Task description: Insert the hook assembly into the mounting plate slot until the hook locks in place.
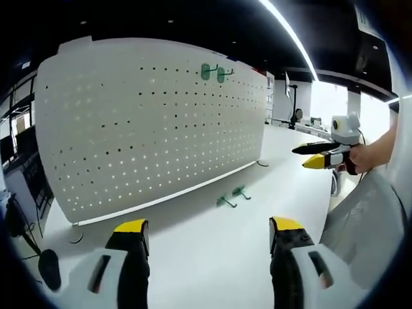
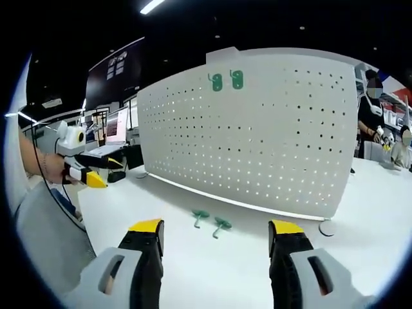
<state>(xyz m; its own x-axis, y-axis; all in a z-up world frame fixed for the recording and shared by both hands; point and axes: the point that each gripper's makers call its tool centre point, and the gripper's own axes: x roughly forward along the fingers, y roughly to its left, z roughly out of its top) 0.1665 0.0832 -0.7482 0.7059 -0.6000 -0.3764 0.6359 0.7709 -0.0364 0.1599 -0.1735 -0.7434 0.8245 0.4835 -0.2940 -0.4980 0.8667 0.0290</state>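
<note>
A white perforated mounting plate point(image 1: 148, 122) point(image 2: 270, 135) stands upright on the white table point(image 1: 212, 257). Two green hooks point(image 1: 206, 71) point(image 2: 216, 81) hang side by side in its top rows. Two more green hooks point(image 1: 225, 201) point(image 2: 200, 215) lie loose on the table just in front of the plate. My left gripper point(image 1: 209, 228) is open and holds nothing, short of the loose hooks. My right gripper point(image 2: 215, 227) is open too, its jaws on either side of the loose pair farther ahead. Each gripper also appears in the other's view, held up in a hand point(image 1: 318, 156) point(image 2: 93, 170).
The plate rests on small feet point(image 2: 327, 226). A grey mesh chair back point(image 1: 367, 219) is at my side. Monitors point(image 2: 119, 125) stand on desks behind the plate's end, and a person point(image 2: 370, 109) is beyond its other end. A black object point(image 1: 48, 270) sits low by the table edge.
</note>
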